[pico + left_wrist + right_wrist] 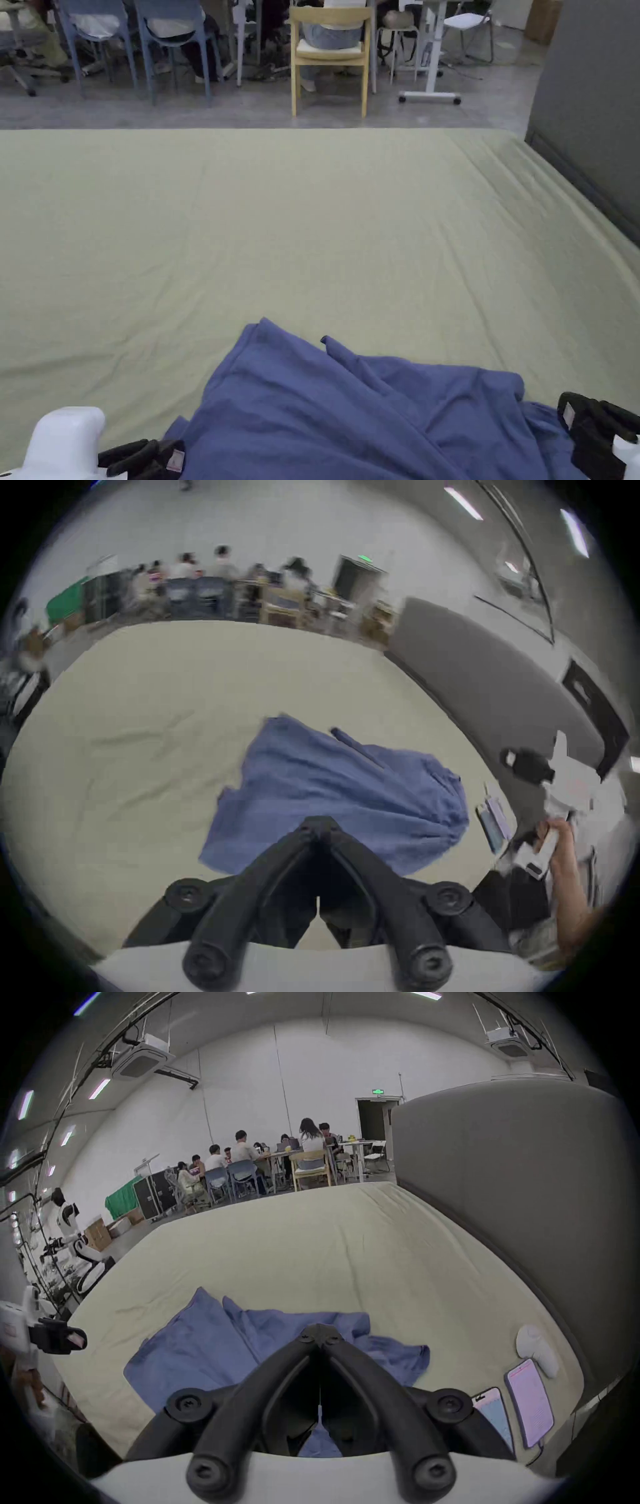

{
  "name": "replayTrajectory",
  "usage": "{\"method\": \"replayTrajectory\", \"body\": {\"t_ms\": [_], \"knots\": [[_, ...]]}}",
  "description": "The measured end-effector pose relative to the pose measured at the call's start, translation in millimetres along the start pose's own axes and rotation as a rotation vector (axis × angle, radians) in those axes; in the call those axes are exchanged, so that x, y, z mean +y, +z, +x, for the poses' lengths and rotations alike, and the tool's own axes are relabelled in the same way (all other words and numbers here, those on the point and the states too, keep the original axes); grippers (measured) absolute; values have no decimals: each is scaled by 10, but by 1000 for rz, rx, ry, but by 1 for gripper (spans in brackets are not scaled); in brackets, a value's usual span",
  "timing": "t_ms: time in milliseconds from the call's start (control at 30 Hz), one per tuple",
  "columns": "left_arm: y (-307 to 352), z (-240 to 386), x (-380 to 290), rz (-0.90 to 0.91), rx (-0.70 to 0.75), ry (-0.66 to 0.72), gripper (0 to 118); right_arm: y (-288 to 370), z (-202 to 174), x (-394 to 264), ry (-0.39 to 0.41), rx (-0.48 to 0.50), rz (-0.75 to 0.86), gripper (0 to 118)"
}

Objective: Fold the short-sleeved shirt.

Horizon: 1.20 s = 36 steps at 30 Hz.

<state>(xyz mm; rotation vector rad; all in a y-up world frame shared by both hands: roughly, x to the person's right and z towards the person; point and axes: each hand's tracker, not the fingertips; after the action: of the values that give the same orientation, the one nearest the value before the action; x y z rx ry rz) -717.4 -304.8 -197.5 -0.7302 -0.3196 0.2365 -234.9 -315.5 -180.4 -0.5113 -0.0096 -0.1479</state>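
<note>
A blue short-sleeved shirt lies crumpled and creased on the pale green sheet, at the bed's near edge. In the head view my left gripper sits at the shirt's near left corner and my right gripper at its right end. In the left gripper view the left gripper has its jaws shut tip to tip above the shirt, with nothing pinched. The right gripper is likewise shut and empty above the shirt. A hand holds the right gripper farther off.
A grey padded headboard runs along the bed's right side. Two phones and a white object lie on the sheet near it. Beyond the far edge stand a yellow chair, blue chairs and tables with several seated people.
</note>
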Motion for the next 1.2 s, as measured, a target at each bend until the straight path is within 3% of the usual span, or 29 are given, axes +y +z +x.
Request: {"method": "replayTrajectory", "body": {"t_ms": [200,233,267,300,333,467,633,667,733,767,800,833,967,1067,1100,1133,1167,1200], "knots": [[-630,-11,535,-24,11,-41,0,-18,-75,-40,17,2,-23,3],[-830,1,712,-47,8,-50,32,-24,-76,-46,26,-1,-29,3],[-1131,-2,847,-95,-7,-66,77,-41,-71,-55,35,-3,-36,3],[-1470,-15,1002,-121,-16,-59,100,-66,-62,-66,38,-9,-46,3],[-1731,-34,1118,-114,-18,-64,100,-96,-44,-81,35,-10,-57,3],[-2922,-175,1409,-269,19,-2,100,-255,33,-181,33,-44,-119,3],[-3781,-209,1160,-456,176,-100,99,-486,155,-305,34,-81,-183,3],[-3752,-201,1039,-444,181,-130,94,-529,171,-322,36,-86,-194,3],[-3565,-64,1023,-321,154,-205,51,-601,193,-355,39,-92,-209,3],[-3522,-5,1021,-331,92,-210,39,-632,203,-382,35,-95,-214,3],[-3412,-26,1022,-310,120,-227,39,-665,216,-406,26,-92,-221,3],[-3379,-2,1028,-328,60,-207,2,-691,222,-425,20,-89,-227,3],[-3072,169,1019,-334,29,-242,2,-650,273,-416,-21,-91,-234,3],[-2468,249,995,-240,-64,-165,2,-520,434,-291,-42,-97,-209,5],[-2232,270,967,-197,-86,-143,2,-538,556,-224,-65,-127,-230,38],[-2037,280,934,-172,-94,-134,2,-596,664,-180,-97,-146,-271,113],[-1834,284,891,-148,-100,-119,2,-780,839,-181,-141,-125,-407,118],[-1666,273,877,-123,-98,-104,2,-848,1020,-230,-183,-83,-408,117]]}}
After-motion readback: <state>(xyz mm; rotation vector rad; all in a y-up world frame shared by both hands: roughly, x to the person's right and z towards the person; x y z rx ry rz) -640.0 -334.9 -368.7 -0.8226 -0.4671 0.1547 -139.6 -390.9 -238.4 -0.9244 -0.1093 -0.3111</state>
